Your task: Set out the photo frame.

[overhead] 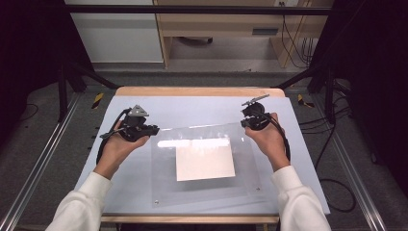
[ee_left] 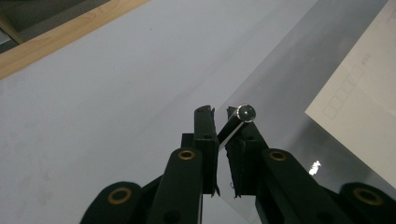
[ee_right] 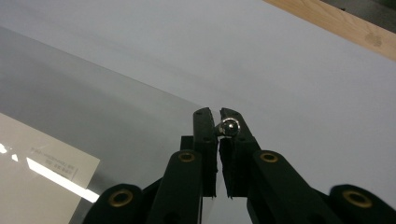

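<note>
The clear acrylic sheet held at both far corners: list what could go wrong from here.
1. Each tool, left and right, pinches only a far corner of the clear acrylic sheet beside a small metal stud; the smooth panel could slip out.
2. The white paper card lies loose under the sheet and might slide when it lifts.
3. Uneven lifting could twist the panel.

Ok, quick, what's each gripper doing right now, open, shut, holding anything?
Left gripper: shut on a far corner of the clear sheet, by its metal stud.
Right gripper: shut on the sheet's other far corner.
</note>
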{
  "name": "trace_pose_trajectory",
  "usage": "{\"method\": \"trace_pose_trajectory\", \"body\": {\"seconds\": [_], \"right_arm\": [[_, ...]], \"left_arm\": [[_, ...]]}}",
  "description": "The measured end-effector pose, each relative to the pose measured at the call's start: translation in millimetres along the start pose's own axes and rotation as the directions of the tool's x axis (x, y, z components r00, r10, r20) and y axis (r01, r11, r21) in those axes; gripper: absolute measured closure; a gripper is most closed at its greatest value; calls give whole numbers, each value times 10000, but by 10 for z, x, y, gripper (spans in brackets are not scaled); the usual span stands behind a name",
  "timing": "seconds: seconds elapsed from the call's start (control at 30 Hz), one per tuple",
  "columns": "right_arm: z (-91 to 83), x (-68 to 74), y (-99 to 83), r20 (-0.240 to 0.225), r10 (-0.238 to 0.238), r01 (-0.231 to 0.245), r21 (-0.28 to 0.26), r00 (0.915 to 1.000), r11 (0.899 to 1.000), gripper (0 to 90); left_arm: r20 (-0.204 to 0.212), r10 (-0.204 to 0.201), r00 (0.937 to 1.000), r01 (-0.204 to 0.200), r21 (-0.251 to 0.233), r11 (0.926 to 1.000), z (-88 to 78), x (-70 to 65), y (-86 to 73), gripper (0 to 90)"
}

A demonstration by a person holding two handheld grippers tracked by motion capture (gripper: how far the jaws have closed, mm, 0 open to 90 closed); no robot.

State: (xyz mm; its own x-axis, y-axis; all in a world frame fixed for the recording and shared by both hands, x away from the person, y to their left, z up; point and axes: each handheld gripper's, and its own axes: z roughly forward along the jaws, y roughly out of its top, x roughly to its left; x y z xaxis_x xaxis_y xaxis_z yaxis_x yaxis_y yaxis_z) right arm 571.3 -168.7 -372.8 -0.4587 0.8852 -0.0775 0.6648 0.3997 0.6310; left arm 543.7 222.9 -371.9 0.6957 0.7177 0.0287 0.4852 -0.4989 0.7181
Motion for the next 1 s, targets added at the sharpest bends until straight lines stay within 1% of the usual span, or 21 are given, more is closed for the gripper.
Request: {"method": "trace_pose_trajectory", "body": {"seconds": [0.03,0.13,0.23,0.4,0.57,0.6,0.63,0.7,0.77,0.83,0.97,1.0], "right_arm": [[-6,16,0,-21,48,-48,9,10000,10000,858],[-23,38,-3,31,-61,61,38,10000,10000,858],[-29,65,-15,43,-44,44,82,10000,10000,858],[11,109,-96,48,-3,2,187,10000,9998,858],[61,171,-171,25,-15,14,443,10000,9990,858],[76,178,-185,21,23,-24,437,10000,9990,858],[86,185,-199,6,59,-60,492,10000,9988,858],[110,190,-230,-16,6,-5,559,10000,9984,858],[136,201,-258,25,88,-90,610,10000,9981,858],[156,200,-280,71,39,-44,646,10000,9979,858],[208,184,-311,111,15,-22,627,9999,9980,858],[225,181,-317,101,-11,5,603,9999,9982,858]], "left_arm": [[1,22,10000,-22,22,10000,-3,8,0,819],[34,-15,10000,15,18,10000,-5,27,-4,819],[9,75,10000,-75,85,9999,7,37,-10,820],[42,168,9999,-168,233,9996,52,72,-35,819],[107,173,9998,-178,448,9988,128,115,-74,820],[107,224,9997,-229,481,9986,144,122,-80,820],[92,192,9998,-197,508,9985,160,123,-85,820],[110,169,9998,-175,562,9983,200,136,-93,820],[114,154,9998,-160,577,9982,246,148,-104,820],[117,116,9999,-123,608,9981,290,156,-114,820],[32,168,9999,-170,717,9973,369,148,-146,820],[30,103,9999,-105,752,9971,384,148,-157,823]]}}
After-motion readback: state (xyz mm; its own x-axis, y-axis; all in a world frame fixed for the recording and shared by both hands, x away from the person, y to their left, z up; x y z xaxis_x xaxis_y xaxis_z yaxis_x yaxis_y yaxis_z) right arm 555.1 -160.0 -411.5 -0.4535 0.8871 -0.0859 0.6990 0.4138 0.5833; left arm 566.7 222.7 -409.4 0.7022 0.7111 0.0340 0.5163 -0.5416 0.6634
